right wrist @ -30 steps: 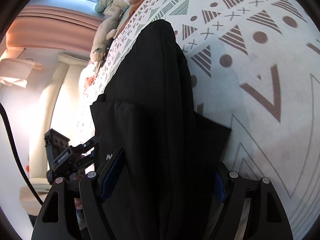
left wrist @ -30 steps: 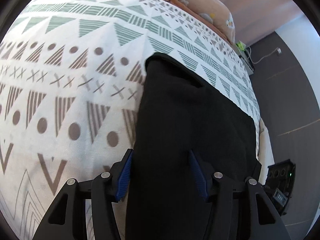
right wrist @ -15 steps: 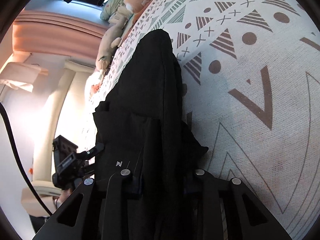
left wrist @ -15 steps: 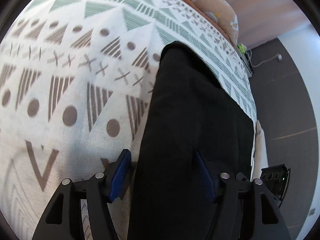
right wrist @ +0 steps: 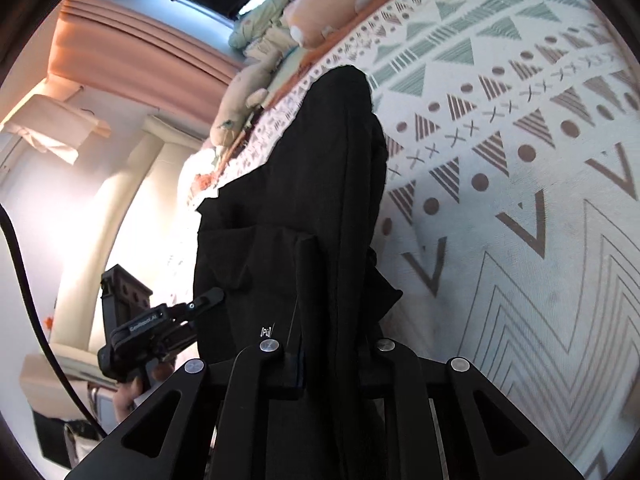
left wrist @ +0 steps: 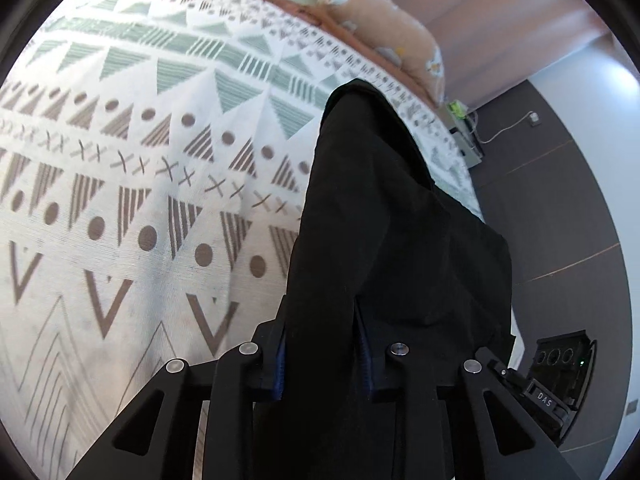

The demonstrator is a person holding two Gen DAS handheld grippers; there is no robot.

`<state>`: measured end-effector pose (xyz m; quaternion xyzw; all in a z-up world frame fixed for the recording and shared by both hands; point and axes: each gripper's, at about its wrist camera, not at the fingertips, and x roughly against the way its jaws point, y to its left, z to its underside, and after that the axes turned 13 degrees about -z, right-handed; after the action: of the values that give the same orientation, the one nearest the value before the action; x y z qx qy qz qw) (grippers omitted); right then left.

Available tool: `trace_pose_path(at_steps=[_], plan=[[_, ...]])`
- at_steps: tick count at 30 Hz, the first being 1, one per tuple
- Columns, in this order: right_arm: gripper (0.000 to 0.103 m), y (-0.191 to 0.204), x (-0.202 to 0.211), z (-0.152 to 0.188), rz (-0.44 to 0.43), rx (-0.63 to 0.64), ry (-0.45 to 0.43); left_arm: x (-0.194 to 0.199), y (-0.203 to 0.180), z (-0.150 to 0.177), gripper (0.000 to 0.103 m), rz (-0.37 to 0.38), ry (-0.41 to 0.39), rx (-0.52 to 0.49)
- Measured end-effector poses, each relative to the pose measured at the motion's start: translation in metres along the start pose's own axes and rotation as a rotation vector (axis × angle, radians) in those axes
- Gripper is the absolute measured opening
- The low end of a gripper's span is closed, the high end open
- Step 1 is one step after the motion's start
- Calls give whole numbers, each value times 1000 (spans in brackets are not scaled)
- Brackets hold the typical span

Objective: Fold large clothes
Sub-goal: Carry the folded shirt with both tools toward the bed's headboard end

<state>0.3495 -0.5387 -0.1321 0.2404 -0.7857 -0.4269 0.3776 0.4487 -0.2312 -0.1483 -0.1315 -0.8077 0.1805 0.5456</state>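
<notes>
A black garment (left wrist: 384, 240) lies lengthwise along one edge of a bed covered by a white bedspread (left wrist: 140, 184) patterned with triangles and dots. Its near end runs between the jaws of both tools. The left gripper (left wrist: 322, 354) is closing, its blue pads pressing the bunched cloth. The right gripper (right wrist: 332, 356) is also closing, clenched on a fold of the same garment. The bedspread beside the garment is broad and bare. Pillows (left wrist: 384, 40) sit at the far end.

Black garment (right wrist: 320, 200) between closing right hand-held gripper (right wrist: 328, 364)
</notes>
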Motion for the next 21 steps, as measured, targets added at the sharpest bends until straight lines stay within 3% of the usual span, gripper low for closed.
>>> trace_pose_path(at_steps=[14, 21], plan=[[16, 94, 48, 34, -20, 140, -132, 103, -3, 12, 27, 77, -149, -32], [16, 146, 49, 48, -37, 215, -171, 157, 12, 10, 27, 100, -217, -40]])
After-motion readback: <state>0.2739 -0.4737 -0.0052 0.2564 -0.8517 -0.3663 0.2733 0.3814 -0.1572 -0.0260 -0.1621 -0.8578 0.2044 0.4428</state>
